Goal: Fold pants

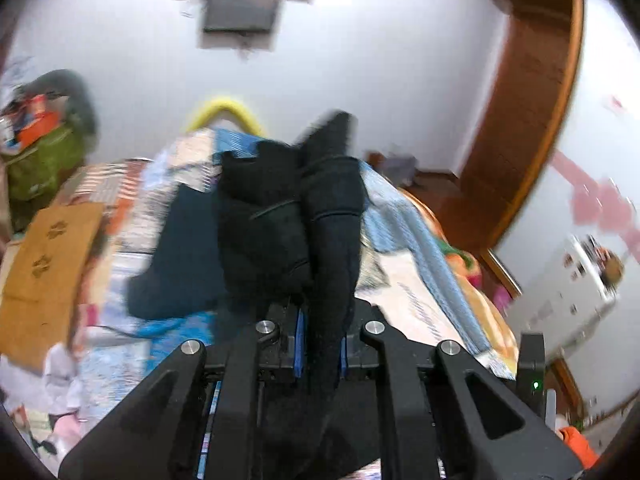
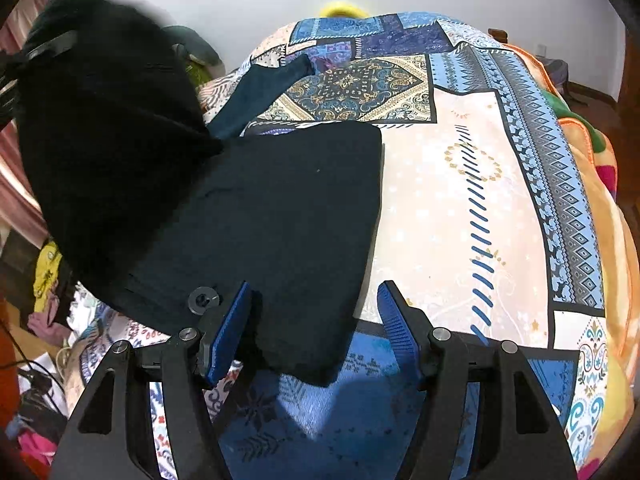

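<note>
The pants (image 2: 280, 216) are dark navy, almost black, and lie on a patterned bedspread (image 2: 460, 208). My left gripper (image 1: 320, 344) is shut on a bunch of the pants' fabric (image 1: 316, 220) and holds it up off the bed; the raised part shows as a black mass at the left of the right wrist view (image 2: 100, 128). My right gripper (image 2: 314, 320) is open, its blue pads on either side of the near corner of the flat part. One leg (image 2: 260, 88) trails toward the far side.
A brown cardboard box (image 1: 48, 272) lies at the bed's left. A green bag (image 1: 40, 168) stands by the wall. A wooden door frame (image 1: 532, 120) is at the right. An orange blanket (image 2: 608, 240) hangs off the bed's right edge.
</note>
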Demonstrator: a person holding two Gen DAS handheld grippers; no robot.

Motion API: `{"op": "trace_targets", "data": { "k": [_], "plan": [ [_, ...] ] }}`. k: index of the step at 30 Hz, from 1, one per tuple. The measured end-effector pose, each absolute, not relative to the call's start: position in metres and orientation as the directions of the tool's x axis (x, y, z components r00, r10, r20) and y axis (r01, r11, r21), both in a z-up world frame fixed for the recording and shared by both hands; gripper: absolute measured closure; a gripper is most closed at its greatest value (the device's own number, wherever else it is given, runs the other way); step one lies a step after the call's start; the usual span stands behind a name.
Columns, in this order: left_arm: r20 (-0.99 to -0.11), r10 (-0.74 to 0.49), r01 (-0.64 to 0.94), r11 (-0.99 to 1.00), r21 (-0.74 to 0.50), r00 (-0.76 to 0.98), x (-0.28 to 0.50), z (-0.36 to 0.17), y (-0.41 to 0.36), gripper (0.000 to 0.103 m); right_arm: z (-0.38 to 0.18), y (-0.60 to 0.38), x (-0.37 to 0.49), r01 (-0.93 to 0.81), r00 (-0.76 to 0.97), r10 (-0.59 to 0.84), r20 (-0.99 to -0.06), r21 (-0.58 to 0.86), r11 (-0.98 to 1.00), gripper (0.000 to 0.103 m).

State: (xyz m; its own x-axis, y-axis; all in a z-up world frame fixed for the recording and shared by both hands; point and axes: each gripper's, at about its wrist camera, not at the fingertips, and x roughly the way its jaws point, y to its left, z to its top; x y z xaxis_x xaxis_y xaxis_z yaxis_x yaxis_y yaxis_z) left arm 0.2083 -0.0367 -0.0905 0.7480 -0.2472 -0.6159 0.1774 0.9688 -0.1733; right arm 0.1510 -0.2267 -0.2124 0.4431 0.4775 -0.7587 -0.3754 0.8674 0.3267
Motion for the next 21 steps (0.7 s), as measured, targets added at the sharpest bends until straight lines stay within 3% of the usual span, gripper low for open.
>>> {"op": "trace_targets", "data": {
  "k": [6, 10, 13, 14, 16, 17, 18, 21],
  "plan": [
    [-0.779, -0.367, 0.326, 0.919, -0.219, 0.509, 0.229, -0.174, -0.109, 0.091, -0.206, -0.250, 0.143, -0.358, 0.469, 0.475, -0.745, 0.331, 0.873, 0.041],
    [-0.844, -0.318, 0.382, 0.912, -0.149, 0.431, 0.224, -0.209, -0.138, 0.090, -0.210, -0.266, 0.135, -0.334, 0.475, 0.473, -0.742, 0.345, 0.877, 0.041],
    [-0.869, -0.284, 0.400, 0.910, -0.111, 0.405, 0.223, -0.216, -0.146, 0.082, -0.212, -0.270, 0.127, -0.329, 0.475, 0.470, -0.744, 0.345, 0.879, 0.041],
    [-0.873, -0.283, 0.411, 0.906, -0.106, 0.398, 0.222, -0.215, -0.147, 0.077, -0.213, -0.270, 0.126, -0.329, 0.473, 0.469, -0.746, 0.344, 0.879, 0.041],
    [-0.875, -0.301, 0.441, 0.890, -0.115, 0.380, 0.215, -0.210, -0.151, 0.055, -0.212, -0.270, 0.125, -0.328, 0.473, 0.467, -0.747, 0.342, 0.880, 0.041],
    [-0.870, -0.312, 0.453, 0.883, -0.118, 0.382, 0.213, -0.205, -0.153, 0.034, -0.212, -0.270, 0.123, -0.328, 0.474, 0.465, -0.748, 0.341, 0.881, 0.041],
    [-0.856, -0.324, 0.459, 0.881, -0.117, 0.403, 0.211, -0.198, -0.150, 0.024, -0.212, -0.270, 0.123, -0.327, 0.475, 0.462, -0.749, 0.338, 0.883, 0.041],
    [-0.813, -0.329, 0.467, 0.881, -0.080, 0.481, 0.198, -0.173, -0.140, 0.018, -0.210, -0.268, 0.121, -0.327, 0.480, 0.464, -0.745, 0.339, 0.882, 0.041]
  ]
}}
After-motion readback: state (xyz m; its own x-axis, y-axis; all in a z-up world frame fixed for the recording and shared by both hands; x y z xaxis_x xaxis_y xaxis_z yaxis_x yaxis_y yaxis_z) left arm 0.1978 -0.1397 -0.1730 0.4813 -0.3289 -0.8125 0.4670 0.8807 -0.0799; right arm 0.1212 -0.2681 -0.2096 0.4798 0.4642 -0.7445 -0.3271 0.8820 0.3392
